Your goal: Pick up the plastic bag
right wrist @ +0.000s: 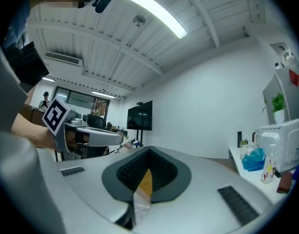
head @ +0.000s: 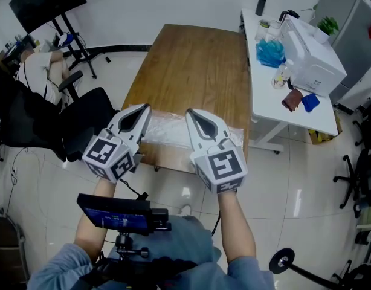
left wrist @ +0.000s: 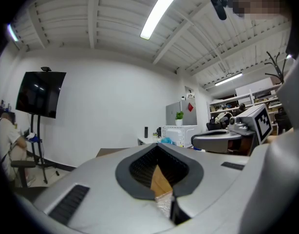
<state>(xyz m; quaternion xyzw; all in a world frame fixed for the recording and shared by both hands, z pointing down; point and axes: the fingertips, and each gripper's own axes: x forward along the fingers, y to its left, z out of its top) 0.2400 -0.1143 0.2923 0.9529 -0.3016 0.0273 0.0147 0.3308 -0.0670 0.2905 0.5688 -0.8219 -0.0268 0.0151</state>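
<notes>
Plastic film is what's pinched at the tips of both sets of fingers (left wrist: 91,189). The left gripper (head: 145,108) is closed down tight on a crinkly bit of the plastic bag (head: 167,128), and the right gripper (head: 190,112) is clamped on it the same way, nothing else in either. Both point roughly level, side by side, each holding one spot on the bag's near edge.

The bag itself is clear and stretches out between and past the two grippers, over the near end of the wooden bench (head: 191,59). Can't tell if the far part is fully off the wood or still draped on it.

So I'd say the grab is done and we're at the lift. Next move is raising both hands together and evenly, so the thin film doesn't slip out or tear.
</notes>
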